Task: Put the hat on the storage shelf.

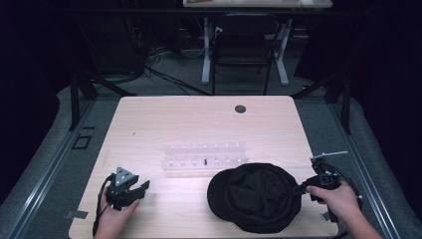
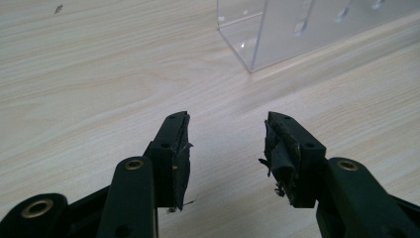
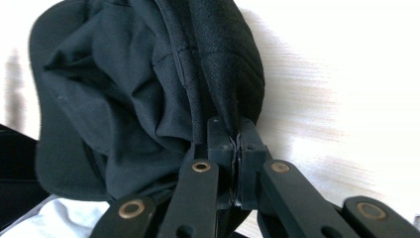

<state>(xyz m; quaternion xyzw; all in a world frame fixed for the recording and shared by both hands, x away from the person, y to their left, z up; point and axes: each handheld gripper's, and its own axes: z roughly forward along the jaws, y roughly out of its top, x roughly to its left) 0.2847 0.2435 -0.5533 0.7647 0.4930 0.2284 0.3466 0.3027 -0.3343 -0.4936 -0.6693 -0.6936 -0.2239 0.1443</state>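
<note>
— What's on the pale wooden table (image 1: 149,119)?
— Nearest me, one black cap (image 1: 256,196), its right edge clamped in my right gripper (image 1: 301,188). My left gripper (image 1: 141,189) gapes empty. Beyond, one clear acrylic rack (image 1: 205,158); farther, one dark chair (image 1: 241,52).

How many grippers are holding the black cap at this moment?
1. The right gripper, at the cap's right edge, is shut on its rim. The left gripper is open over bare table, left of the cap.
</note>
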